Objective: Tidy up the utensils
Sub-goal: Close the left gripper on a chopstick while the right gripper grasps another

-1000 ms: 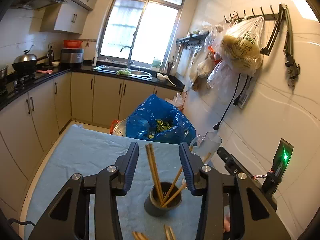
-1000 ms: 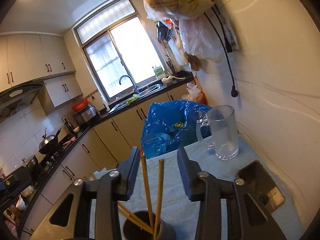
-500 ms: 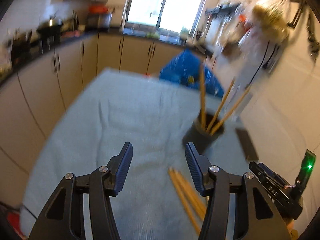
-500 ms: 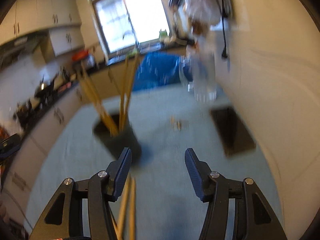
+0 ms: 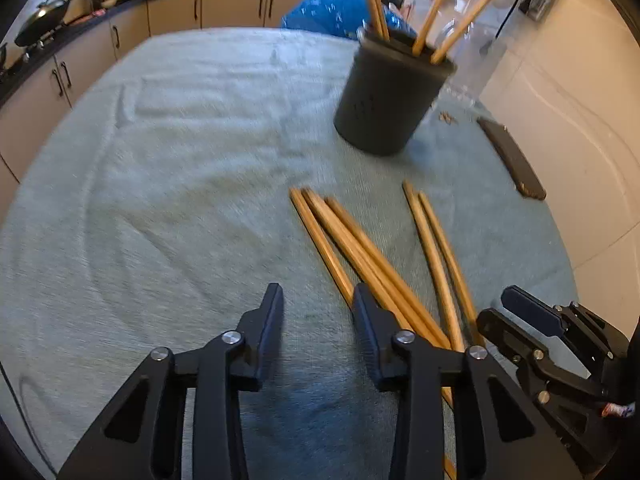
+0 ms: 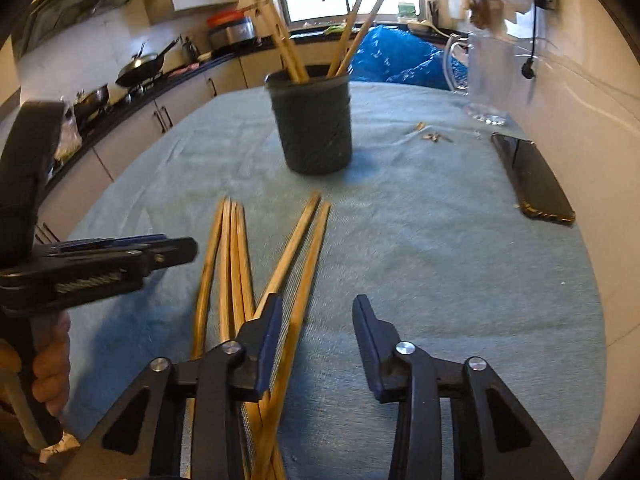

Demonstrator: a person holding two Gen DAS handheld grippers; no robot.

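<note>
A dark grey utensil holder (image 5: 390, 96) (image 6: 311, 120) stands on the teal cloth and holds several wooden chopsticks (image 5: 434, 16) (image 6: 348, 24). Several loose chopsticks (image 5: 360, 256) (image 6: 236, 264) lie on the cloth in front of it. My left gripper (image 5: 318, 304) is open and empty, low over the cloth, just left of the loose chopsticks. My right gripper (image 6: 317, 306) is open and empty, just right of the loose chopsticks; its left finger overlaps one. Each gripper shows in the other's view: the right one (image 5: 532, 320), the left one (image 6: 120, 256).
A black phone (image 5: 512, 158) (image 6: 532, 178) lies on the cloth at the right by the wall. A glass mug (image 6: 486, 76) stands at the far right. Small crumbs (image 6: 432, 136) lie near it. A blue bag (image 6: 400, 60) is behind the table; kitchen counters run along the left.
Both grippers have dropped from above the holder and pulled back toward the near side, and now hover low by the loose chopsticks. Both stay open.
</note>
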